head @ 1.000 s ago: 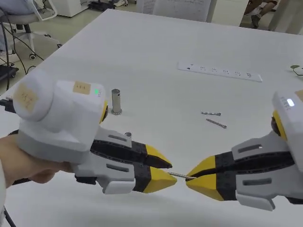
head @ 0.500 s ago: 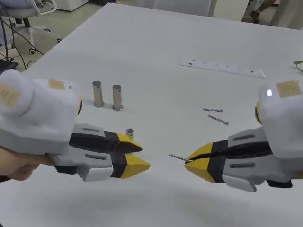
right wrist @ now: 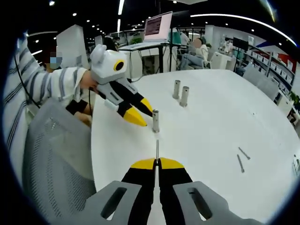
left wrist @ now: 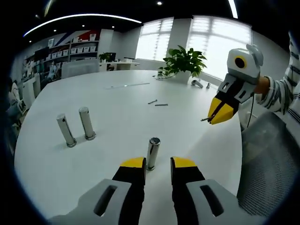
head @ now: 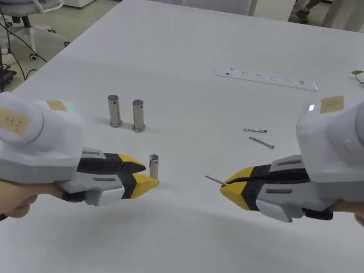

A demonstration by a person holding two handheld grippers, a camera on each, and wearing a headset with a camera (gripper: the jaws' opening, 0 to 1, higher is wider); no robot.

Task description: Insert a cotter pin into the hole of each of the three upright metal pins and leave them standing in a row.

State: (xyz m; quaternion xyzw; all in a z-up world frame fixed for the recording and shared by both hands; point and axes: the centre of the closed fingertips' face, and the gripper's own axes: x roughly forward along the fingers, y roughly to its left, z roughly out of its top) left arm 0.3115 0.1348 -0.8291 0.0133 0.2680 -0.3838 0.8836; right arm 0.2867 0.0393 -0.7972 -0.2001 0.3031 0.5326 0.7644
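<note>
head view: left gripper (head: 150, 174) parted at metal pin (head: 153, 164), right gripper (head: 224, 187) pinching cotter pin (head: 215, 180)

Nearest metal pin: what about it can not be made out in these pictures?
The nearest metal pin: its hole is too small in every view.
Its foot: head view, covered by the left gripper.
The cotter pin in the right gripper: too thin to tell its shape.

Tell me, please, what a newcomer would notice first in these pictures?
Two yellow-tipped grippers face each other low over the white table: the right gripper is shut on a thin cotter pin aimed at the near metal pin, which stands just at the open jaws of the left gripper. Two more metal pins stand side by side behind it.
</note>
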